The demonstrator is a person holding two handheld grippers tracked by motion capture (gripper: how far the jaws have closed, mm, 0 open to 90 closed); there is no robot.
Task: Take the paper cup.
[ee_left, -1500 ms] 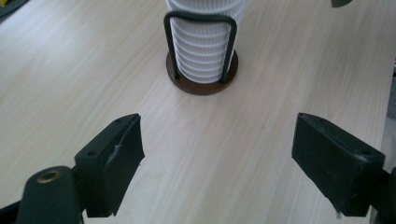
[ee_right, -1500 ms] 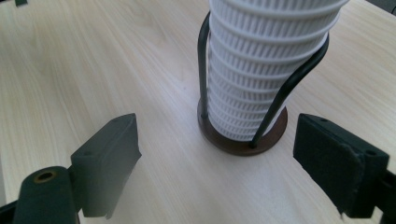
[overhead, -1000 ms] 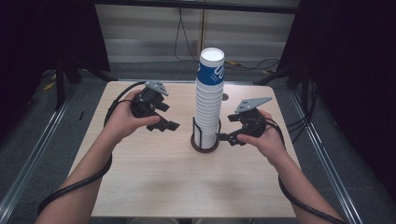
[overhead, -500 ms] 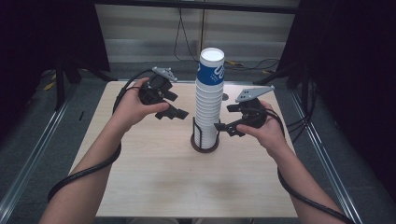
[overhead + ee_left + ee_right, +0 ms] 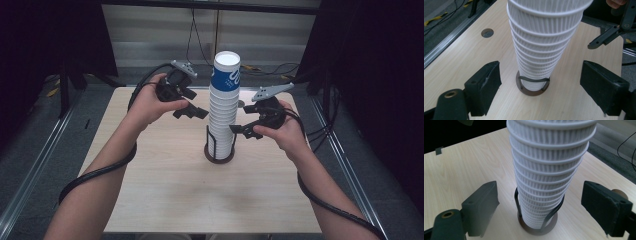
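Flanking the tall stack of ribbed white paper cups (image 5: pixel 223 107), which stands in a dark wire holder (image 5: pixel 219 150) mid-worktop (image 5: pixel 165 185), left hand-held gripper (image 5: pixel 192 111) and right hand-held gripper (image 5: pixel 244 131) gape wide, empty. Recommend steadying lower cups while lifting the top one straight. Printed lettering cut off; cup count indeterminable.

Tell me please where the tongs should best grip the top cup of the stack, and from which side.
Probably at the top cup, on its blue wall just above the next rim, from left or right. The stack stands upright in its holder, so both sides are free.
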